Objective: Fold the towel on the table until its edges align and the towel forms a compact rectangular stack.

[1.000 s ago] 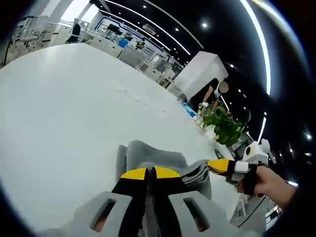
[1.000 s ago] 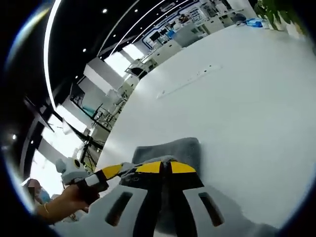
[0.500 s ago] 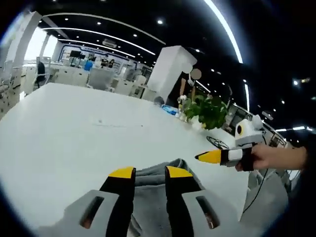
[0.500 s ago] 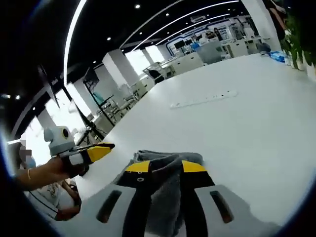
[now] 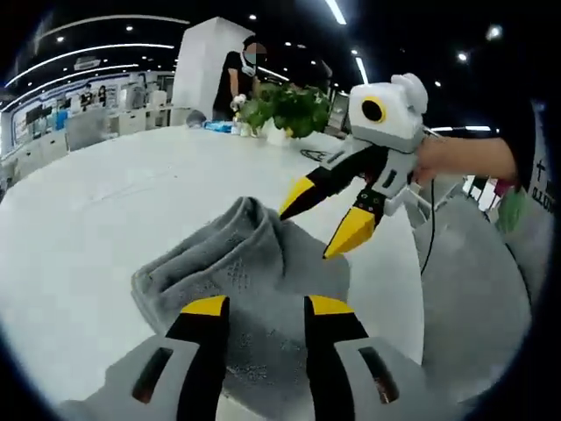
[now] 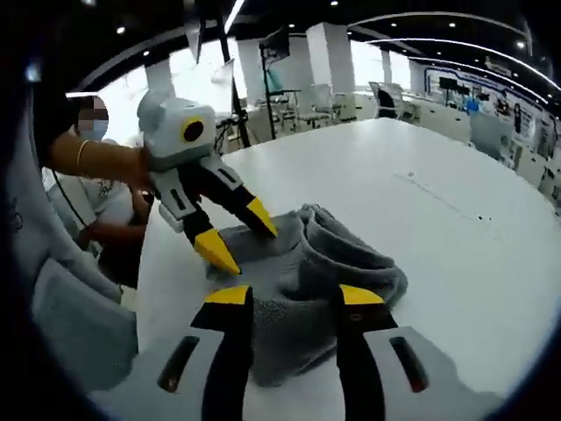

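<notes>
White table top (image 5: 79, 219) is seen under everything, round at the edge and bare apart from the cloth. Behind it a big bright room with desks, chairs and ceiling lights can be made out, and a green plant (image 5: 285, 105) is set at the far edge of the table, beyond the other tongs in the left gripper view.

A second ago both pairs of tongs were squeezed onto the grey towel, close together. Now the towel has been let go. In the left gripper view the left gripper (image 5: 260, 307) is held with its jaws apart and nothing between them, and the grey towel (image 5: 237, 272) is lying just past its yellow tips. To the right of it, the right gripper (image 5: 317, 221) is reached in from the side, spread apart too, with one tip at the raised fold of the cloth.

In the right gripper view the left gripper (image 6: 232, 235) is seen coming in from the left, jaws apart, tips down by the near edge of the towel (image 6: 324, 281). The right gripper (image 6: 295, 296) is held apart over the cloth, with nothing pinched.

The towel is left in a thick, lumpy bundle, folded over but with a hump and wavy edges. It is judged that a fold was just laid down. The stack is not yet neat, so the edges may need to be pressed flat or lined up.
</notes>
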### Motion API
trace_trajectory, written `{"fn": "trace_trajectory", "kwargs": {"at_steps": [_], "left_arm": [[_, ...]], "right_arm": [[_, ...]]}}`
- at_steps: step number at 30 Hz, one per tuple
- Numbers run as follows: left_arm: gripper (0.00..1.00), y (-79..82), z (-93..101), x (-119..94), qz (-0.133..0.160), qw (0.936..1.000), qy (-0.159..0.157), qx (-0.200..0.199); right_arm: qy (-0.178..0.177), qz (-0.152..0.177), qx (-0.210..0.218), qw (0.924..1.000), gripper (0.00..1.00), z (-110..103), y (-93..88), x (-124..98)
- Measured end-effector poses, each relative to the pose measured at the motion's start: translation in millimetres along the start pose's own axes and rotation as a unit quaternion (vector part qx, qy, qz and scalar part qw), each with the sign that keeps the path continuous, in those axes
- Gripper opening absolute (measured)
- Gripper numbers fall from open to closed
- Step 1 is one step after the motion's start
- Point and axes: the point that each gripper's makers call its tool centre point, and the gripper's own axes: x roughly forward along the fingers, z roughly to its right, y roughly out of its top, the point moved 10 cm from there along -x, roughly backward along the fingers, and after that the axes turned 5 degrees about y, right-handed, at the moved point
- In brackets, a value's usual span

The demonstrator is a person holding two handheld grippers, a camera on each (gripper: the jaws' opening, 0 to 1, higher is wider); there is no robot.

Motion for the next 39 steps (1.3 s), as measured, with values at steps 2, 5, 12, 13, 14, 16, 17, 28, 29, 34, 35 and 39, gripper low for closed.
{"fn": "trace_trajectory", "kwargs": {"at_steps": [2, 5, 12, 13, 14, 16, 17, 28, 29, 34, 35, 39], "left_arm": [[0.35, 0.3, -3.3, 3.7, 0.000, 1.0000, -0.003, 0.005], [0.49, -2.0, -10.4, 9.8, -0.021, 0.9996, 0.010, -0.017], [0.57, -8.3, -19.0, 16.5, -0.018, 0.9998, -0.001, -0.004], [0.59, -8.7, -19.9, 15.7, -0.017, 0.9998, -0.001, -0.004], [0.61, -7.2, -17.9, 13.7, -0.016, 0.9999, -0.001, -0.003], [0.65, -10.5, -20.5, 13.6, -0.015, 0.9999, 0.005, 0.000], [0.66, -13.2, -22.6, 12.8, -0.012, 0.9999, 0.004, -0.002], [0.66, -25.0, -27.4, 5.0, 0.025, 0.9989, 0.002, -0.040], [0.66, -26.7, -28.6, 4.6, 0.025, 0.9989, 0.006, -0.038], [0.64, -19.4, -24.1, 6.2, -0.001, 0.9997, 0.016, -0.020], [0.65, -17.7, -23.3, 6.2, -0.004, 0.9997, 0.018, -0.016], [0.70, -16.7, -22.5, 1.3, 0.001, 0.9994, 0.027, -0.023]], "right_arm": [[0.020, -0.022, -0.035, 0.9990, 0.37, -0.2, 0.4, 5.3], [0.040, -0.058, -0.067, 0.9953, 0.42, 2.7, -4.0, 15.1], [0.043, -0.065, -0.055, 0.9954, 0.56, 10.5, -7.2, 18.1], [0.039, -0.065, -0.049, 0.9959, 0.58, 12.4, -8.8, 17.5], [0.037, -0.065, -0.041, 0.9963, 0.62, 16.0, -11.3, 16.9], [0.041, -0.061, -0.010, 0.9973, 0.66, 19.8, -17.1, 18.3], [0.049, -0.057, -0.003, 0.9972, 0.67, 21.1, -18.8, 16.7], [0.046, -0.025, 0.011, 0.9986, 0.68, 21.0, -35.4, 21.4], [0.043, -0.024, 0.010, 0.9987, 0.68, 20.1, -35.7, 21.4], [0.026, -0.029, 0.021, 0.9990, 0.69, 13.7, -27.0, 21.0], [0.022, -0.033, 0.021, 0.9990, 0.69, 13.0, -26.9, 20.8], [0.006, -0.027, 0.035, 0.9990, 0.71, 9.6, -21.9, 10.6]]}}
